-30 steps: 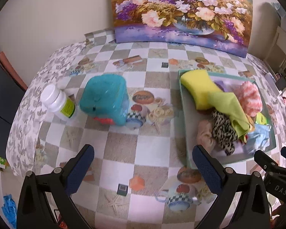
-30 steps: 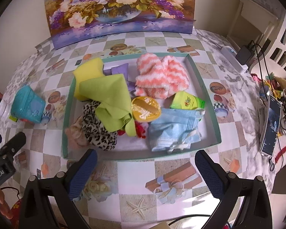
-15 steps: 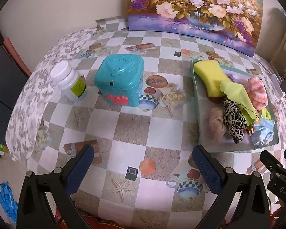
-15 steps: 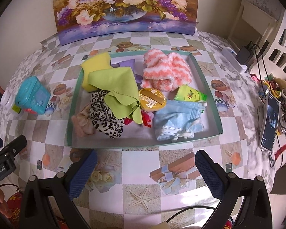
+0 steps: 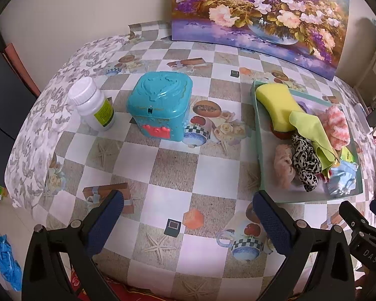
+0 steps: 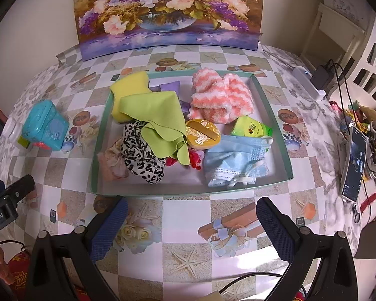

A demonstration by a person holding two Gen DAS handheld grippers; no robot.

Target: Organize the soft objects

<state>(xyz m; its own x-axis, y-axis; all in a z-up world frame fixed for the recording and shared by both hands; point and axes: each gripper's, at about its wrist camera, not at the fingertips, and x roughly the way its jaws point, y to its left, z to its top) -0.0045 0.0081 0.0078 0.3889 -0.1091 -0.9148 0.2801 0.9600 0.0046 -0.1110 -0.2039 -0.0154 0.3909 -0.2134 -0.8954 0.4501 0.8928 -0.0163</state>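
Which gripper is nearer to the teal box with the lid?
Left. The left gripper hangs open in front of the teal box; the right gripper is before the tray, farther off.

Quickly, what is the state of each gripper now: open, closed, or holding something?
Left gripper: open, holding nothing.
Right gripper: open, holding nothing.

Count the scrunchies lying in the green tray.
2: a leopard-print scrunchie at the near left of the tray, and a beige scrunchie touching its left side. More may lie hidden under the green cloth.
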